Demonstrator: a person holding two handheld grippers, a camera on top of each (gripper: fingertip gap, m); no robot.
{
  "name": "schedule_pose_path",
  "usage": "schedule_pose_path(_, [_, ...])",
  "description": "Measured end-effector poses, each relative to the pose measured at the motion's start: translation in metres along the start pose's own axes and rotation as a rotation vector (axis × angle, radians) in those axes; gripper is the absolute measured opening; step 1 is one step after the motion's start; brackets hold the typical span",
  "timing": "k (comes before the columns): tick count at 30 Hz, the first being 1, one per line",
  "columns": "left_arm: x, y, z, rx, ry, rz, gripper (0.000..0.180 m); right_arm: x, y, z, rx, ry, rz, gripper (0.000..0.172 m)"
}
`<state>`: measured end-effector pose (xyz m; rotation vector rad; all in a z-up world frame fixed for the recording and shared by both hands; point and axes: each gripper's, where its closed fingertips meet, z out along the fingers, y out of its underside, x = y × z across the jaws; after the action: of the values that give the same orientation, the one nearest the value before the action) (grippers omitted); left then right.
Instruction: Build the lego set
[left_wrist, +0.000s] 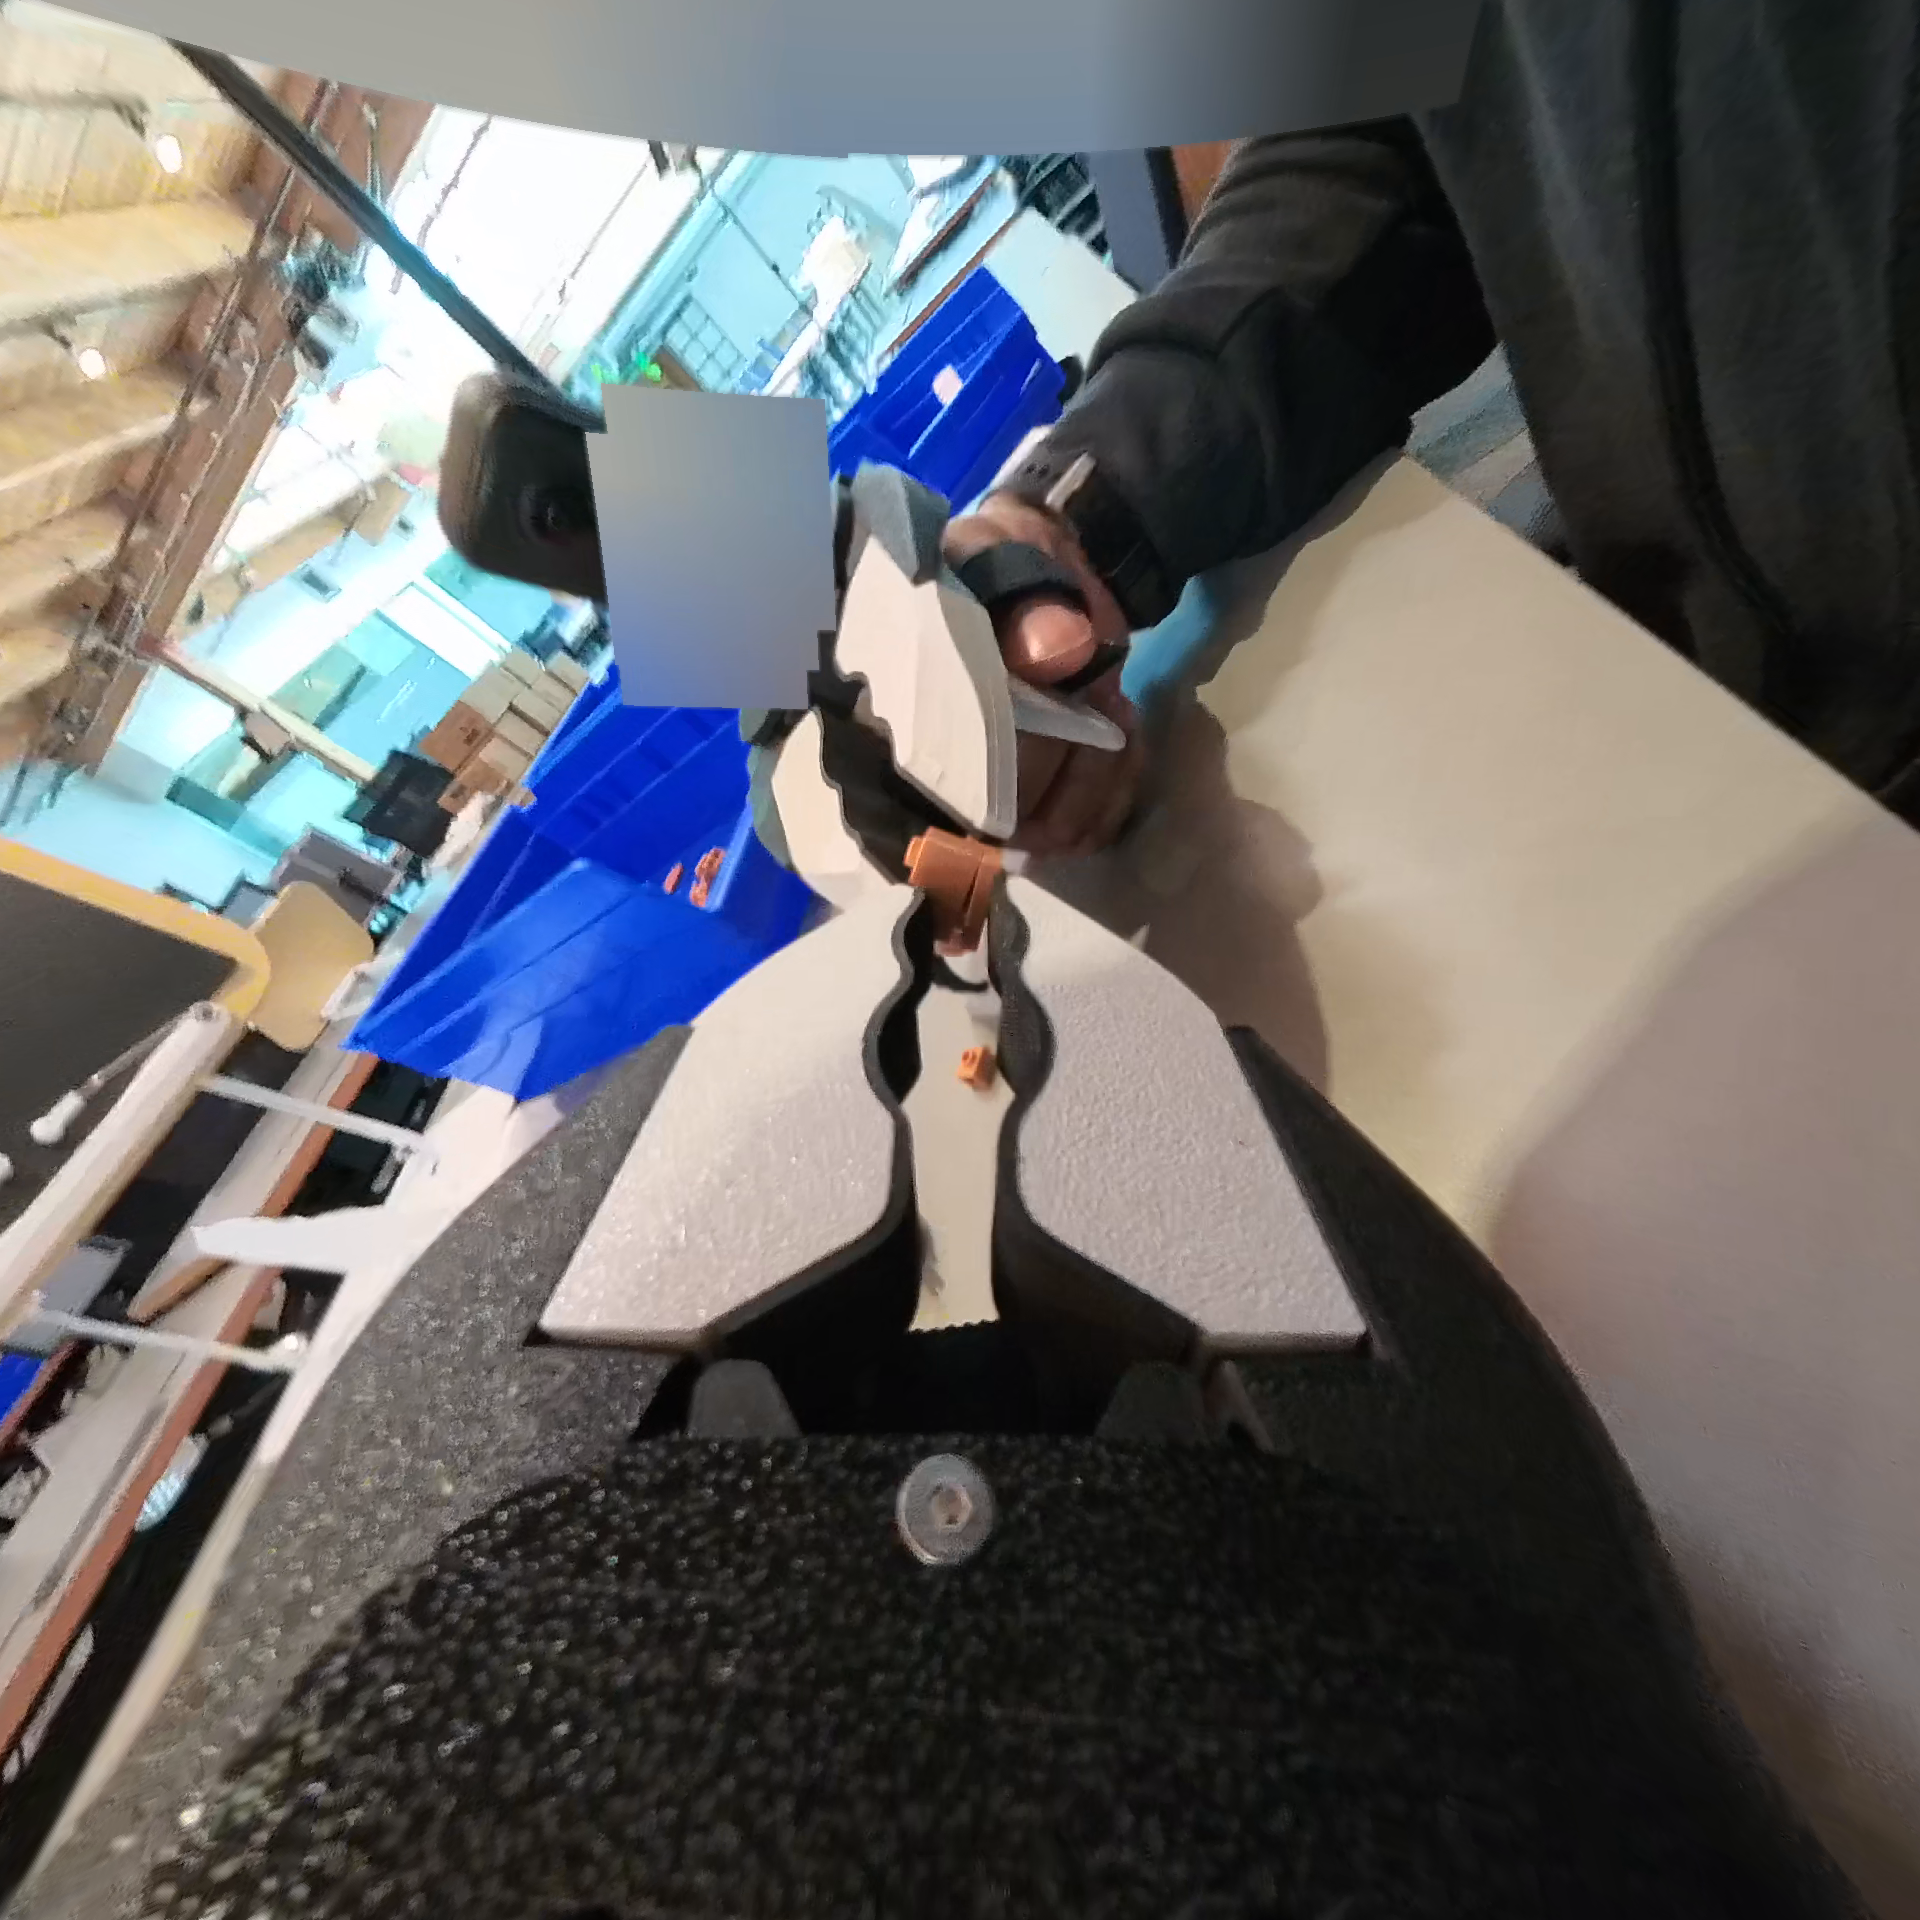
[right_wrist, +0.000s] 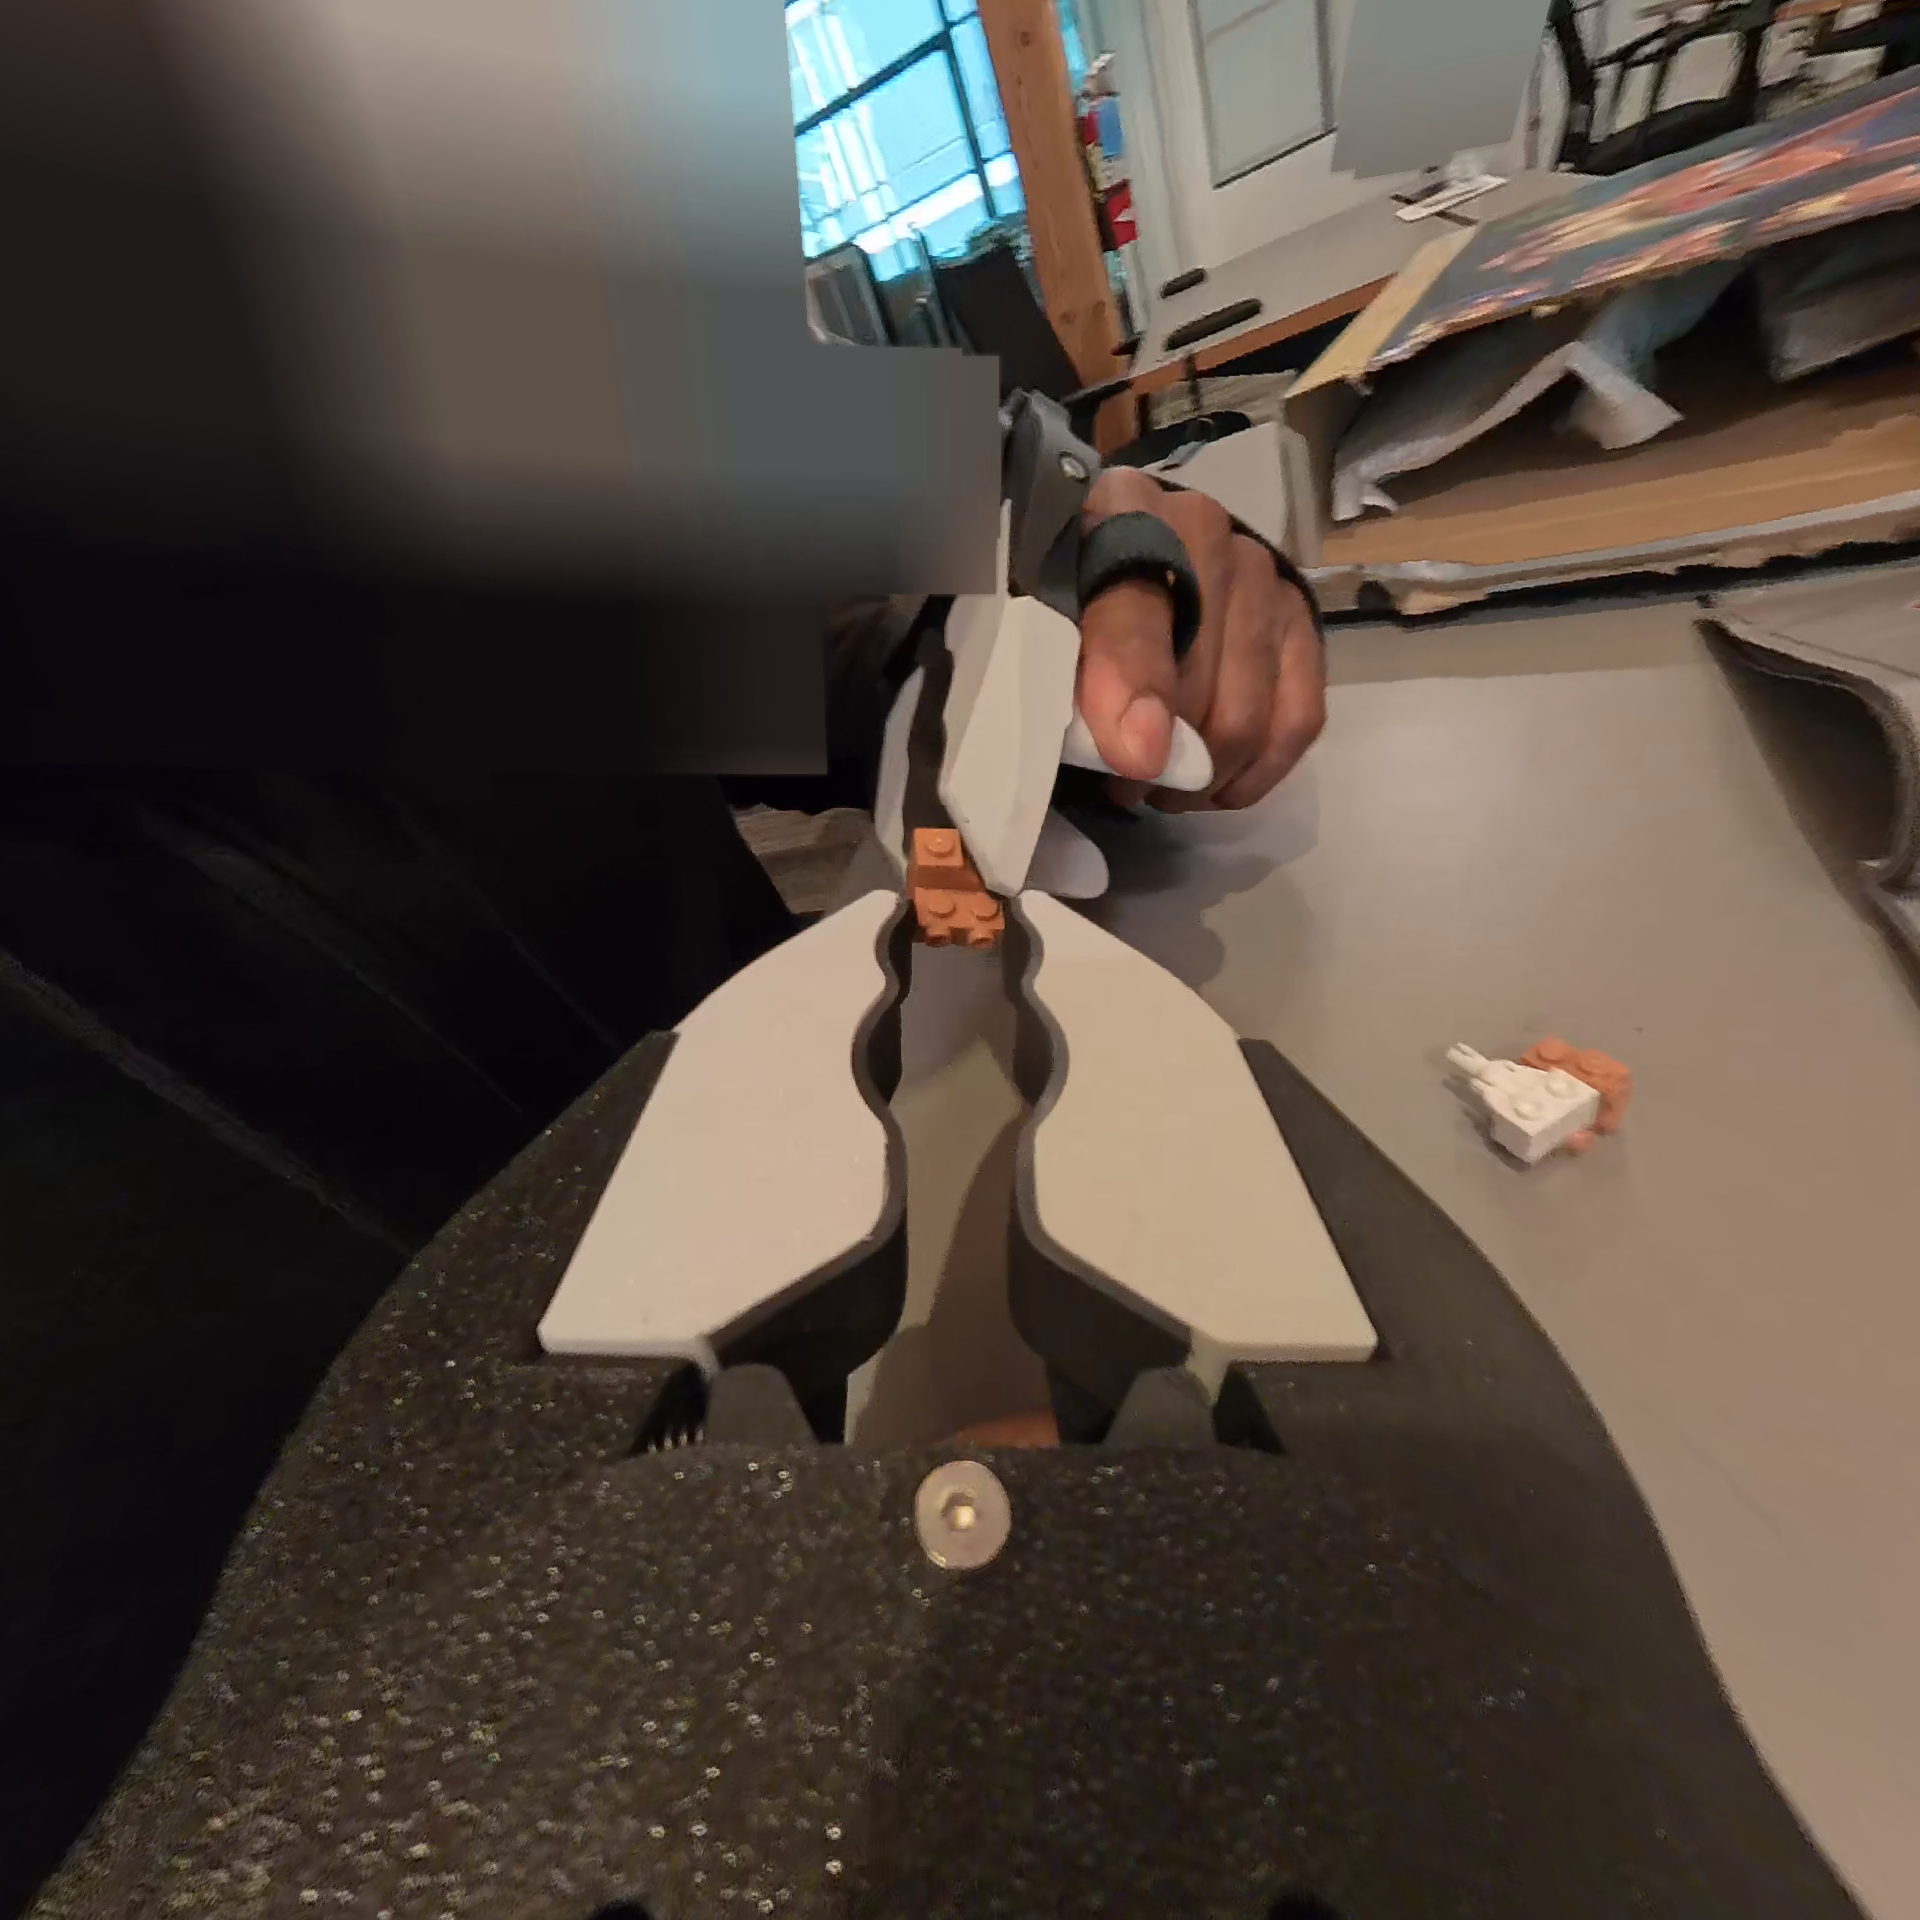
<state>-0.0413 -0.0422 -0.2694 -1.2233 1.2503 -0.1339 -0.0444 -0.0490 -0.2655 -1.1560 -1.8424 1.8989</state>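
Observation:
Both grippers meet tip to tip above a pale table (right_wrist: 1558, 852). In the left wrist view my left gripper (left_wrist: 954, 914) is shut on a small orange brick (left_wrist: 968, 902). That brick is pressed against a second orange brick (left_wrist: 938, 856), which is held in the tips of the right gripper (left_wrist: 914, 821) coming in from above. In the right wrist view my right gripper (right_wrist: 956, 927) is shut on an orange studded brick (right_wrist: 958, 918). The left gripper (right_wrist: 961, 831) holds the other orange brick (right_wrist: 938, 858) just above it. The two bricks touch.
A white and orange brick cluster (right_wrist: 1540, 1099) lies on the table to the right. A tiny orange piece (left_wrist: 974, 1068) lies on the table below my left fingers. Blue bins (left_wrist: 582, 935) stand at the left, one with orange pieces in it. An open cardboard box (right_wrist: 1558, 436) is at the back right. Less than 4 cm separates the two grippers' tips.

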Motion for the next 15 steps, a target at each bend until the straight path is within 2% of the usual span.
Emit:
schedule_pose_path(7, [-0.003,0.05,0.004,-0.299,0.037,-0.198,0.01,0.035,0.004,-0.015,-0.077,0.294,-0.221,0.016])
schedule_pose_path(15, [0.006,0.061,0.007,-0.357,0.105,-0.372,0.01,0.049,0.027,-0.001,-0.291,0.428,-0.403,0.02])
